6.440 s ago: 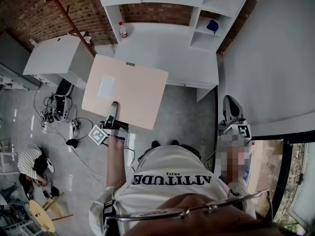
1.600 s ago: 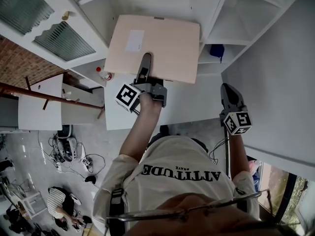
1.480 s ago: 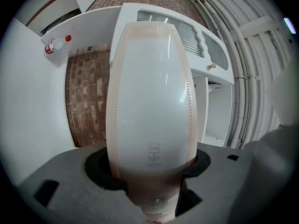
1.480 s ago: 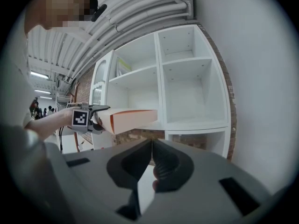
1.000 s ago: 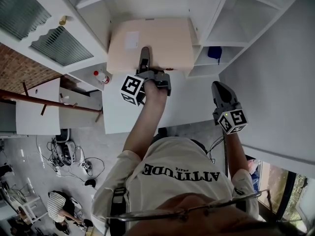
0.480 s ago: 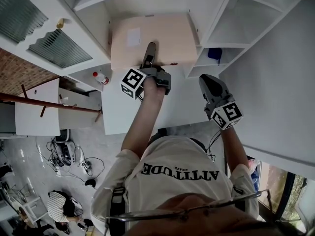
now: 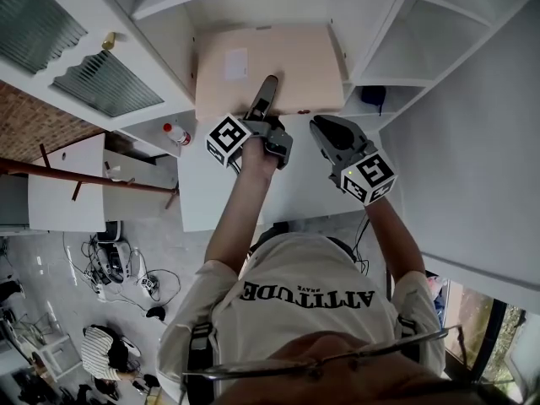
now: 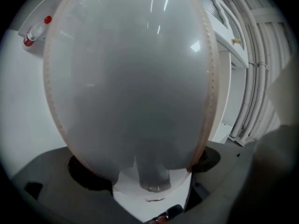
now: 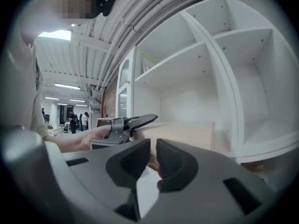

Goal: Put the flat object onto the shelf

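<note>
A white shelf unit (image 7: 253, 7) fills the upper half of the head view, and the flat object (image 7: 287, 62), a pale beige board, lies in its wide middle bay. The board nearly spans the bay: its left edge runs close to the bay's left wall and its right edge close to the upright divider. Only the near edge, at the shelf's front lip, can be reached.

The left gripper (image 7: 268, 87) straddles the middle of that near edge. Its jaws have just been opening and now stand wide, with the board between them but not pinched. The right gripper (image 7: 319, 126) hovers just off the board's near right corner, its jaws almost together with nothing between them.

The placing looks all but done, with the release in hand. The likely next move is to draw the left gripper straight back off the edge, and perhaps nudge the board deeper with the right gripper. The white counter (image 7: 304, 192) below offers free room for backing out. A red-capped bottle (image 7: 175, 132) stands well to the left.
</note>
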